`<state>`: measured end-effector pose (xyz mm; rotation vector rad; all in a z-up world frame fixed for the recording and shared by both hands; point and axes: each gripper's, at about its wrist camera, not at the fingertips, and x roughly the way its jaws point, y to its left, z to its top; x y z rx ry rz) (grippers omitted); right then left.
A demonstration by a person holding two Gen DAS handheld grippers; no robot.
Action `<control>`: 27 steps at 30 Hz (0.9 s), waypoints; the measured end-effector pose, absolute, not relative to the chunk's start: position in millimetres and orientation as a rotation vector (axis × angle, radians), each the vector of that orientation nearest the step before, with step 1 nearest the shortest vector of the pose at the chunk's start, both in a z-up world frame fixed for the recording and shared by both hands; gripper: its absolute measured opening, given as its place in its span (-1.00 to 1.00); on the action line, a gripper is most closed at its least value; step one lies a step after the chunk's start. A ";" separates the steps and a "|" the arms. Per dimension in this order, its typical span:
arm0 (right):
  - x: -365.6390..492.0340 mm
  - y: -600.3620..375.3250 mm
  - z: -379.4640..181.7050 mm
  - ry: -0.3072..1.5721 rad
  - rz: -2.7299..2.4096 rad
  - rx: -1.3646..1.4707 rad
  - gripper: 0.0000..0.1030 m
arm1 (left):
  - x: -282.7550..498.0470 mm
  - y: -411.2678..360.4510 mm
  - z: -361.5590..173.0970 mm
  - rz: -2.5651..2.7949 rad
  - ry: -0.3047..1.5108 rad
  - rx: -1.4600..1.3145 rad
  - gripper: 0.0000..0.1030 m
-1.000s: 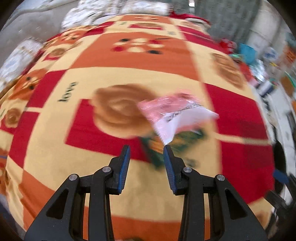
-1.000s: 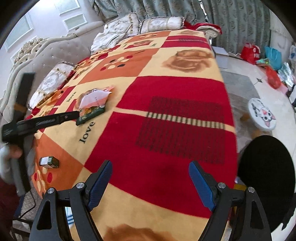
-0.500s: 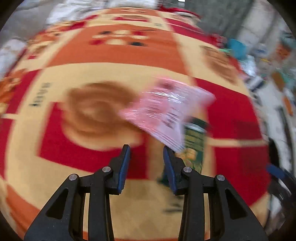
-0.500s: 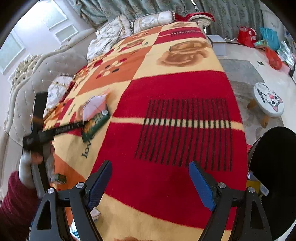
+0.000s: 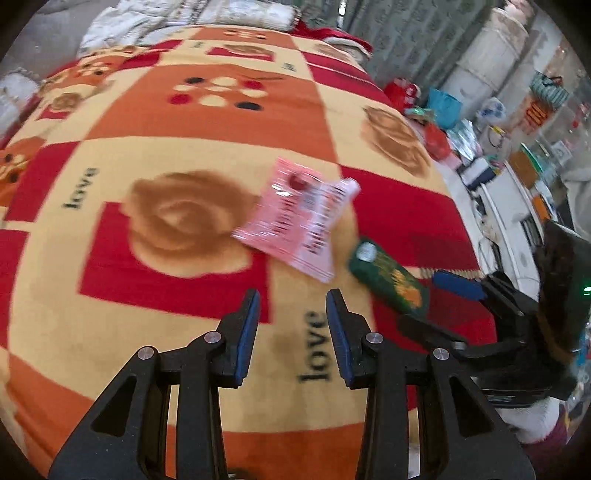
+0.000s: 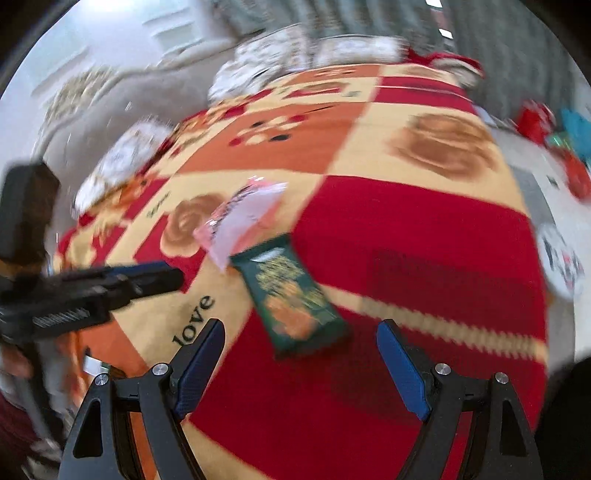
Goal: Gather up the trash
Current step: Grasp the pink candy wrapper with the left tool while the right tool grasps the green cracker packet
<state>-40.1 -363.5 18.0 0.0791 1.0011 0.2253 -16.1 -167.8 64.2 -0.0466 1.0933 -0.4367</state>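
A pink and white plastic wrapper (image 5: 299, 218) lies on the patterned blanket (image 5: 184, 122), with a dark green snack packet (image 5: 391, 280) just right of it. My left gripper (image 5: 291, 328) is open and empty, a little short of the wrapper. My right gripper (image 6: 299, 365) is wide open and empty, just short of the green packet (image 6: 291, 295); the wrapper (image 6: 240, 218) lies beyond it. The right gripper shows at the right of the left wrist view (image 5: 458, 286), and the left gripper shows at the left of the right wrist view (image 6: 162, 277).
The blanket (image 6: 424, 236) covers a bed with pillows (image 5: 229, 14) at the far end. Bags and clutter (image 5: 439, 110) stand on the floor to the right. A small round stool (image 6: 561, 258) stands beside the bed. A small item (image 6: 92, 365) lies near the bed's near left edge.
The right gripper has moved in close to the green packet. The left gripper has shifted so the wrapper sits ahead and the right gripper comes into its view.
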 end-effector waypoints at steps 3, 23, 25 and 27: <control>-21.5 -350.6 9.5 1.007 0.213 -0.047 0.60 | -10.2 -159.5 68.1 -0.416 1.083 -0.052 -0.12; -87.7 -407.0 5.9 0.988 0.142 0.087 -0.15 | 41.8 -218.3 28.6 -0.342 1.093 0.030 -0.27; -91.7 -409.2 7.5 0.977 0.135 0.108 -0.15 | 30.0 -215.2 36.3 -0.369 1.082 0.015 -0.35; -94.8 -409.9 10.6 0.964 0.132 0.124 -0.15 | 18.2 -214.2 43.7 -0.380 1.071 0.008 -0.38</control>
